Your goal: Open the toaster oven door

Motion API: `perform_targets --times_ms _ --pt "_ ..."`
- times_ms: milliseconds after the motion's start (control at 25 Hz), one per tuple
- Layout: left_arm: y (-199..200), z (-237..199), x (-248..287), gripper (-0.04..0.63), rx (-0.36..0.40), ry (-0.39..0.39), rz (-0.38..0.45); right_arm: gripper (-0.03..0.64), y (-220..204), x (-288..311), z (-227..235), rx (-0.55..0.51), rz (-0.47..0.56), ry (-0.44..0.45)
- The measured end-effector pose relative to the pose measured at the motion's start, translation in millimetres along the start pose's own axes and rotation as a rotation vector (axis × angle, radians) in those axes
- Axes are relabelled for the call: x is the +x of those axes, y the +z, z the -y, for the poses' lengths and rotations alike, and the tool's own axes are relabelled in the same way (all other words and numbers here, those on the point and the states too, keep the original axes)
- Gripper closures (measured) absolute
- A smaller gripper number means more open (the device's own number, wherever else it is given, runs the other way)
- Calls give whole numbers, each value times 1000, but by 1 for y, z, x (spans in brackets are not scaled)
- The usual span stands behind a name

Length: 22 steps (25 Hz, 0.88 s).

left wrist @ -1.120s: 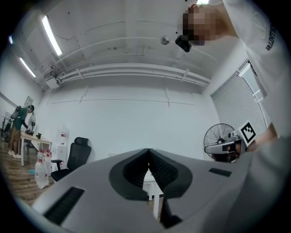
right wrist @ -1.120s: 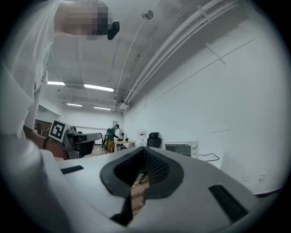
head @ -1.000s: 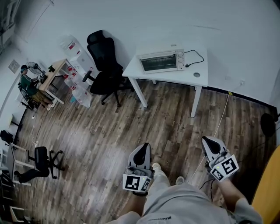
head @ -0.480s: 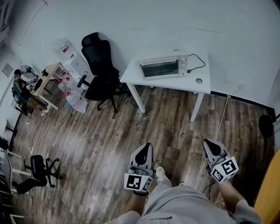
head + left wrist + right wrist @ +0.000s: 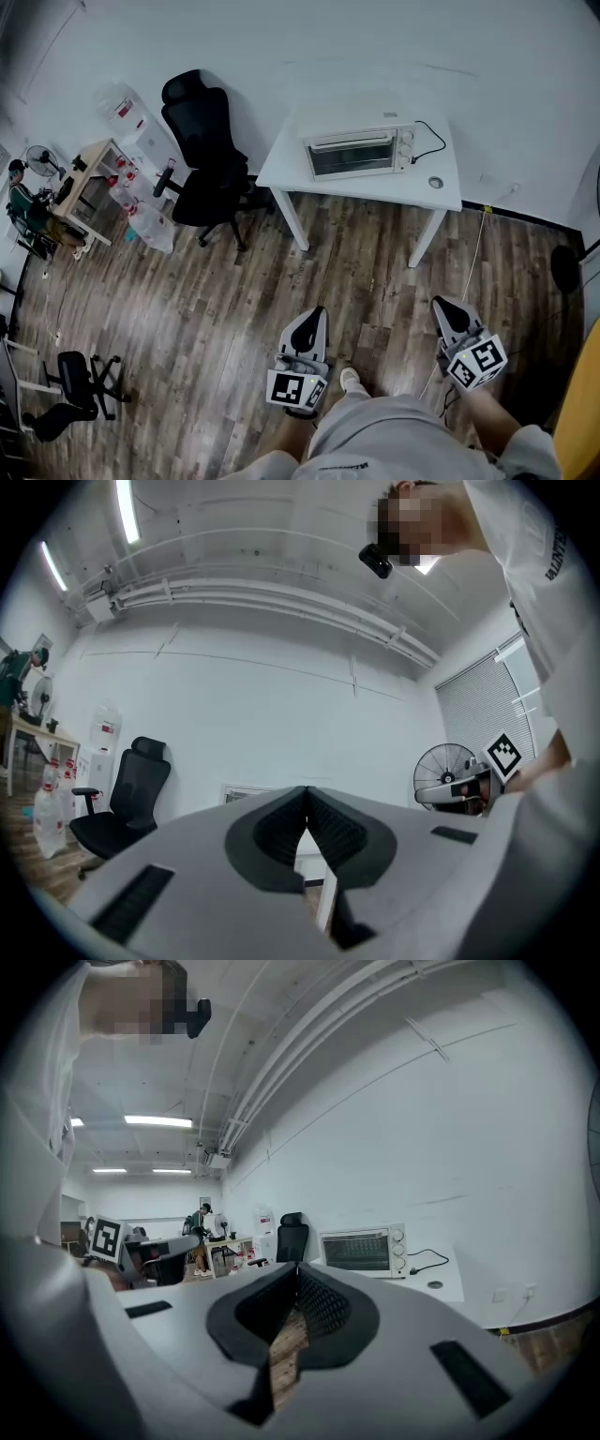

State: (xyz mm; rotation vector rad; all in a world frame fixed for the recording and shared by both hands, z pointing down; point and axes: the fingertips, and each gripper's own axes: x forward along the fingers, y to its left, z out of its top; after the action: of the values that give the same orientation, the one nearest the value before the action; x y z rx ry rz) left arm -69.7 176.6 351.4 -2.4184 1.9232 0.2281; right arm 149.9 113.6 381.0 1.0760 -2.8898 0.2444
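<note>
A silver toaster oven (image 5: 361,151) with its glass door closed stands on a white table (image 5: 375,186) against the far wall; the right gripper view shows the toaster oven (image 5: 364,1250) ahead and slightly right. My left gripper (image 5: 313,319) and right gripper (image 5: 446,307) are held low over the wooden floor, well short of the table. Both have their jaws shut, tips meeting, with nothing between them. In the left gripper view the left gripper (image 5: 305,791) hides most of the oven, and only a sliver of it shows behind the jaws.
A black office chair (image 5: 202,159) stands left of the table. A power cord (image 5: 433,139) runs from the oven along the tabletop. Further left are a wooden desk (image 5: 89,173) with bottles and a seated person (image 5: 23,202). Another chair (image 5: 70,398) sits at lower left.
The table and oven have drawn closer and shifted slightly right and down in the head view as I walk forward. Both grippers stay shut in the same pose.
</note>
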Motion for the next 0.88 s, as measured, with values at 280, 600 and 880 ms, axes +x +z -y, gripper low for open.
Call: perform_targets --times_ms 280,600,880 --pt "-2 -38 9 588 -16 -36 5 600 -7 38 -13 23 -11 -27" --pt "-6 -58 30 588 -33 -50 -3 600 -6 67 -18 27 -24 -20" --pt "-7 -70 72 588 -26 -56 -4 600 -5 97 9 44 -30 -17"
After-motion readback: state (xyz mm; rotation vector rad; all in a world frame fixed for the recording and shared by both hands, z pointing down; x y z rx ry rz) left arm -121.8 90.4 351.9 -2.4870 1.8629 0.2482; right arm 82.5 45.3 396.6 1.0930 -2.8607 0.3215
